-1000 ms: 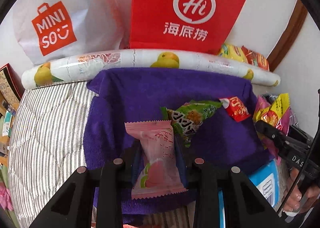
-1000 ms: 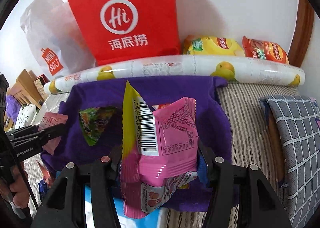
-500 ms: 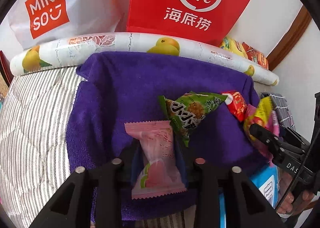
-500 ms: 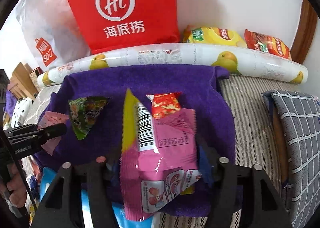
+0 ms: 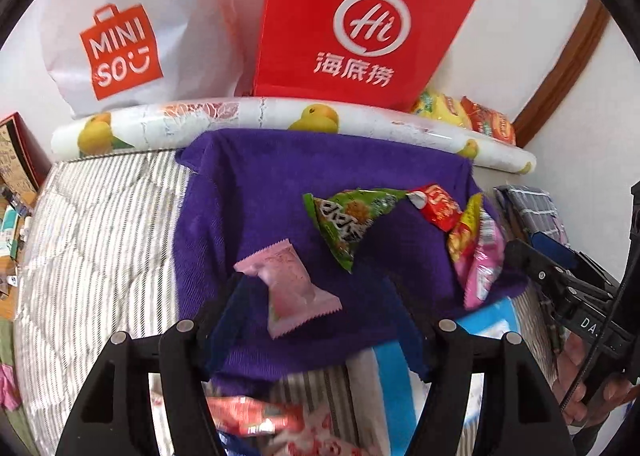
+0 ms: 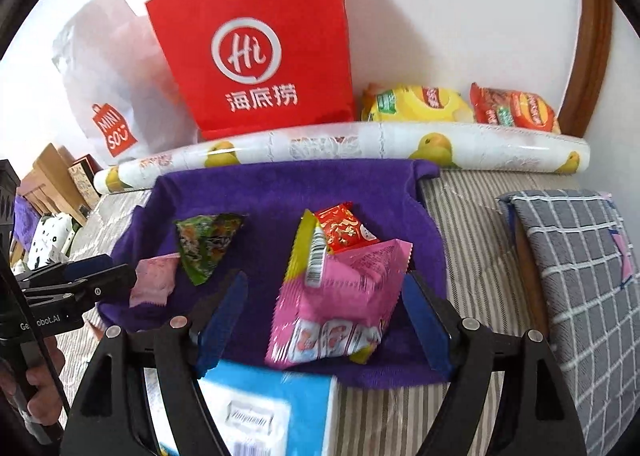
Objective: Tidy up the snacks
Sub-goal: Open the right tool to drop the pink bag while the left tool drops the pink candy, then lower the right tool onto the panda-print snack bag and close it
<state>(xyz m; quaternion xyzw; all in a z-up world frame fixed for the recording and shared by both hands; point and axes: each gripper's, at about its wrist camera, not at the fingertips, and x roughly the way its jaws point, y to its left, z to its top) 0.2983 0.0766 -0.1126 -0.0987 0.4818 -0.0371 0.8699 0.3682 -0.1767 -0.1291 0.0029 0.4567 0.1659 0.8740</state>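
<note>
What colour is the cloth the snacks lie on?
Purple; the cloth shows best in the right wrist view.

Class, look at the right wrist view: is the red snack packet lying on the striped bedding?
No, the red snack packet lies on the purple towel.

Left gripper [image 5: 316,308]: jaws spread, having just been opening; the blue pads [image 5: 230,320] stand clear on either side and press on nothing. It points steeply downward. Right gripper [image 6: 326,312]: jaws likewise spread after just opening, the blue pads [image 6: 424,320] clear of any contact, pointing steeply downward. Each gripper shows at the edge of the other's view, side by side, with a hand [image 6: 40,372] wrapped around the left one's handle.
</note>
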